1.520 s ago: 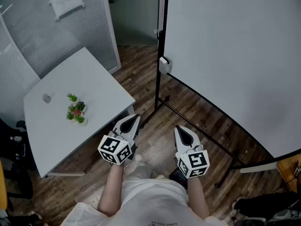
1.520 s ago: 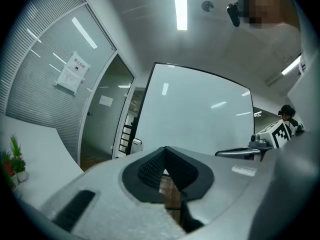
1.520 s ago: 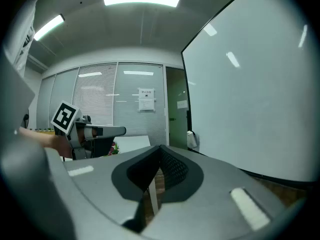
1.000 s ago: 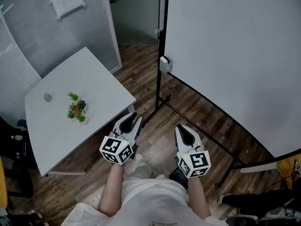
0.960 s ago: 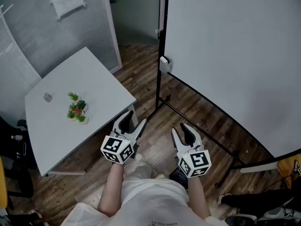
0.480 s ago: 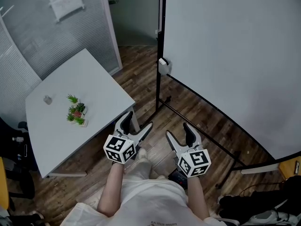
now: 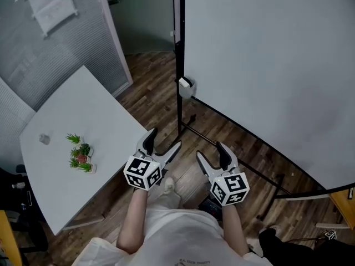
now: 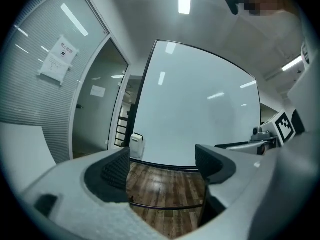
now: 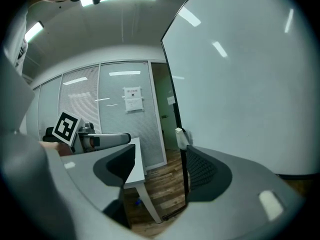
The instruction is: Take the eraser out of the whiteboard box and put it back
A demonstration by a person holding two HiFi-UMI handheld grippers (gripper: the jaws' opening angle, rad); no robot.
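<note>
Presently both pairs of jaws are held wide apart, just opened, with nothing between them: left gripper (image 7: 163,141), right gripper (image 7: 212,153). Only floor and background are framed in the gaps. The whiteboard box (image 7: 185,86) is fixed upright on the black post (image 7: 178,49), at the lower left corner of the whiteboard (image 7: 266,65), ahead of both grippers and well apart from them. The eraser is not seen; it is presumed inside. The left gripper is judged marginally nearer.

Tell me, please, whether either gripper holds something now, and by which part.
Nothing is held. The left gripper and the right gripper have just been opening; both now have their jaws wide apart, with nothing between them.
</note>
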